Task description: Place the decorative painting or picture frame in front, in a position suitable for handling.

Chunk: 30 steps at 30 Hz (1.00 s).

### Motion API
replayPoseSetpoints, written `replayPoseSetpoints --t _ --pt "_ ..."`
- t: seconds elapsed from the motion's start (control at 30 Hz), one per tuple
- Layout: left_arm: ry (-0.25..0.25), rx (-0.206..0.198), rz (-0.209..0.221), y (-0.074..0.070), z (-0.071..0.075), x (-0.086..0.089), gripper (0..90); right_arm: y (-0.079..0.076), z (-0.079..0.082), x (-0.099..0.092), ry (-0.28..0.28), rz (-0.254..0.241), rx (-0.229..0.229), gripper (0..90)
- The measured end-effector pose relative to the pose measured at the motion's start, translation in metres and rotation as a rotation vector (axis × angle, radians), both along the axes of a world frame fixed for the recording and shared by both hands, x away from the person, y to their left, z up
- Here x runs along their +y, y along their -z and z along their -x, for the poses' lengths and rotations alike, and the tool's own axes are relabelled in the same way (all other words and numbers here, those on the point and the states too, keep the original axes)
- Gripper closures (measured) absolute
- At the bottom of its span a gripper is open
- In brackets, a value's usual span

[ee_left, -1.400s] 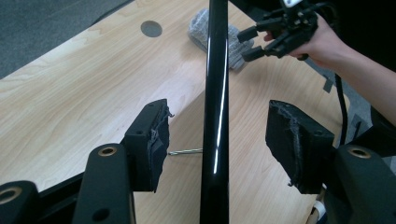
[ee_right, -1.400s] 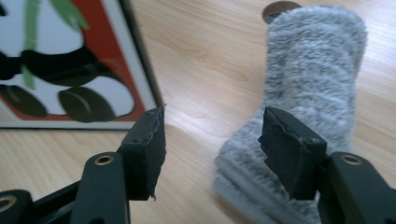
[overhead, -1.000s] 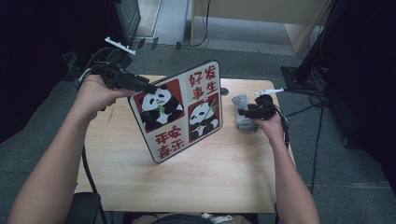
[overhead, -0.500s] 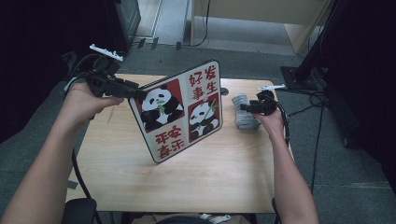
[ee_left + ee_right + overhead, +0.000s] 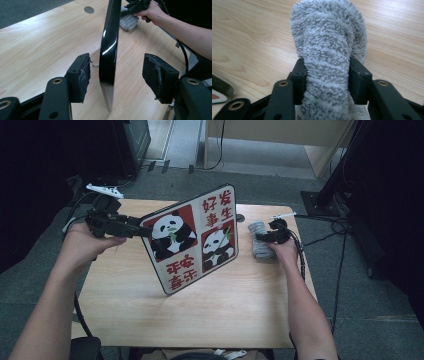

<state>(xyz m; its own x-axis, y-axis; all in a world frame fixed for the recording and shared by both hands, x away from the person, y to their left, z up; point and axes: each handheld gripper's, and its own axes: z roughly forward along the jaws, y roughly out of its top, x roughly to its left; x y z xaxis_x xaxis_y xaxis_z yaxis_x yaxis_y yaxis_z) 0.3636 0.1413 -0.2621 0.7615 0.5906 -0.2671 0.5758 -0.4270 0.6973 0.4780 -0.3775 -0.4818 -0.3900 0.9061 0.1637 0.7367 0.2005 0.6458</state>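
The right gripper [image 5: 327, 72], whose jaws have just been closing, pinches the grey fluffy cloth [image 5: 259, 239] at the table's two o'clock, while the panda board [image 5: 192, 237] stands edge-on between the left gripper's [image 5: 116, 75] apparently open, untouching jaws, at its twelve o'clock.

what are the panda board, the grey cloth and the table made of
Panda board: seemingly hard plastic or lacquered board; its black edge is glossy, with bright reflections. Grey cloth: soft fleecy fabric with a fuzzy pile, probably microfibre. Table: pale wood-grain top, likely laminate, with a smooth matte look.
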Motion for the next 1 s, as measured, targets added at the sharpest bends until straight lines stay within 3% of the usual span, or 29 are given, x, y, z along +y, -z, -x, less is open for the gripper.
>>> replayPoseSetpoints --t 0.17,0.4,0.6,0.67,0.8,1.0 --pt "0.000 0.008 0.004 0.009 0.005 0.001 40.9 0.006 -0.003 -0.002 0.005 -0.033 0.033 60.3" --pt "-0.007 0.006 0.029 0.019 0.006 0.003 44.1 0.011 -0.002 -0.001 0.011 -0.015 0.032 63.2" --pt "-0.005 0.006 0.029 0.027 0.008 0.000 45.4 0.011 -0.003 -0.005 0.029 -0.054 0.053 68.8" --pt "-0.004 0.021 0.027 0.030 0.007 -0.001 43.6 0.008 -0.002 -0.006 0.029 -0.053 0.068 70.5" --pt "0.000 0.021 0.023 0.033 0.007 -0.003 43.8 -0.001 -0.001 -0.006 0.017 -0.019 0.053 71.2" --pt "0.013 0.010 0.041 0.041 0.005 -0.003 51.2 -0.010 0.002 -0.006 -0.007 -0.043 0.058 70.9"
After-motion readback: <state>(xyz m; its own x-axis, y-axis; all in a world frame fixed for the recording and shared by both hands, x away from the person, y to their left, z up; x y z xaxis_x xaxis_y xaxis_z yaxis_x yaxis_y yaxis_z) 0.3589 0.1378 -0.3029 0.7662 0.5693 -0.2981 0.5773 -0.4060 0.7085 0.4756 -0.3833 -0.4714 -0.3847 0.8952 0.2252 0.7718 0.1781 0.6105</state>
